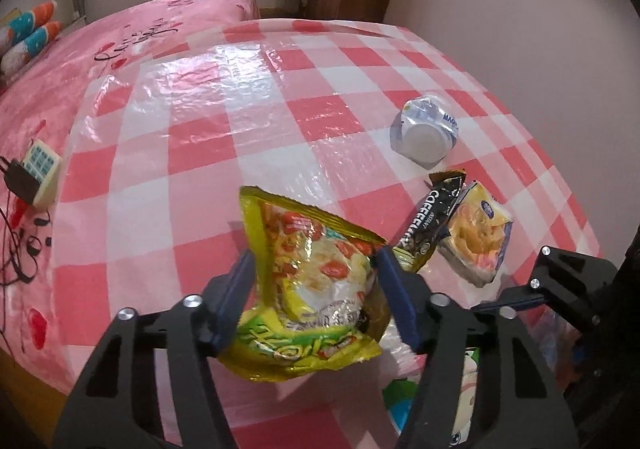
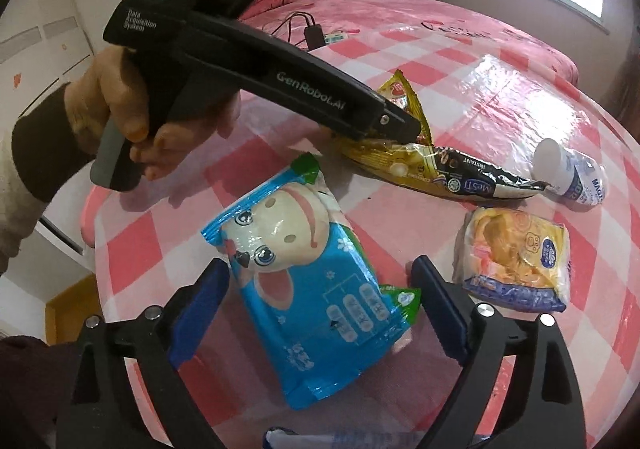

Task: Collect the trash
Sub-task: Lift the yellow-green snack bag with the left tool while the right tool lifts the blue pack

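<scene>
A yellow noodle packet (image 1: 308, 289) is being straddled by the left tool (image 1: 316, 281), its blue fingers (image 1: 236, 297) standing at either edge of the wrapper; whether the pads are actually pressing cannot be told, since the packet looks raised off the checked table (image 1: 248, 121) yet no squeeze is being shown. The right tool (image 2: 320, 309) is being held released, jaws wide, around a blue wet-wipe pack (image 2: 316, 289) that is lying flat on the table, untouched by either pad. Other trash is lying nearby: a black and gold coffee sachet (image 2: 460, 173), a small yellow snack packet (image 2: 516, 261) and a crushed plastic bottle (image 2: 572, 173) (no bin is being shown in either view). The pickup step appears to be in hand. Next, the right tool would probably need to be lowered and closed across the pack's width, squarely, as the glossy film is likely to slip.
</scene>
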A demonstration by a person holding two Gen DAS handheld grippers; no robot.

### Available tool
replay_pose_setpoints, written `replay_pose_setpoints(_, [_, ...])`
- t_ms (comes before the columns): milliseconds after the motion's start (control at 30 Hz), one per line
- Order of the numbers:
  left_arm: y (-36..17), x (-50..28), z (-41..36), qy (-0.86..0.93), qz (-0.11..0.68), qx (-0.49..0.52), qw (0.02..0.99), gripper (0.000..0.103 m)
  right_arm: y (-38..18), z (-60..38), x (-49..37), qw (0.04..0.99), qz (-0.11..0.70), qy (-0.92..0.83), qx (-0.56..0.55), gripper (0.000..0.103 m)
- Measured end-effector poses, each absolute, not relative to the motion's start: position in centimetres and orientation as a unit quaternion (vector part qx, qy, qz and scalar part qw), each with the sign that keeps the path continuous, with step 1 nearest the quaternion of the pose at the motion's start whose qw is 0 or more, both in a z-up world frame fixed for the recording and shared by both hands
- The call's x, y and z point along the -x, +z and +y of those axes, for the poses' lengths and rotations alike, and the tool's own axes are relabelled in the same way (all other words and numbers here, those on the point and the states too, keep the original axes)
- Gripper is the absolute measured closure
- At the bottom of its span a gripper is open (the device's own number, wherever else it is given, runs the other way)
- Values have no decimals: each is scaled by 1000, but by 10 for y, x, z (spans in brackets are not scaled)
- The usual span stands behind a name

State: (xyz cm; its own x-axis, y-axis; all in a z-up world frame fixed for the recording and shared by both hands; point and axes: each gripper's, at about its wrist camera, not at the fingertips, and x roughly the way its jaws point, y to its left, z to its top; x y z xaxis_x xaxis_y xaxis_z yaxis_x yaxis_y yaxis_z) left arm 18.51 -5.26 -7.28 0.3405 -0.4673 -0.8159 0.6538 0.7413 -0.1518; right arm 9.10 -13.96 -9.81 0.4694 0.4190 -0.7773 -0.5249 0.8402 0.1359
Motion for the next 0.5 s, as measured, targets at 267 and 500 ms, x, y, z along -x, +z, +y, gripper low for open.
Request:
replay_pose_setpoints(267, [-74,-178,-42,-343,453,-77,819,44,-96,-146,-89,863,430,260,59,34])
replay_pose_setpoints(500, [-83,-174,-36,-314,454,-96,828,39,-94,-149,-80,865,427,257,52,46])
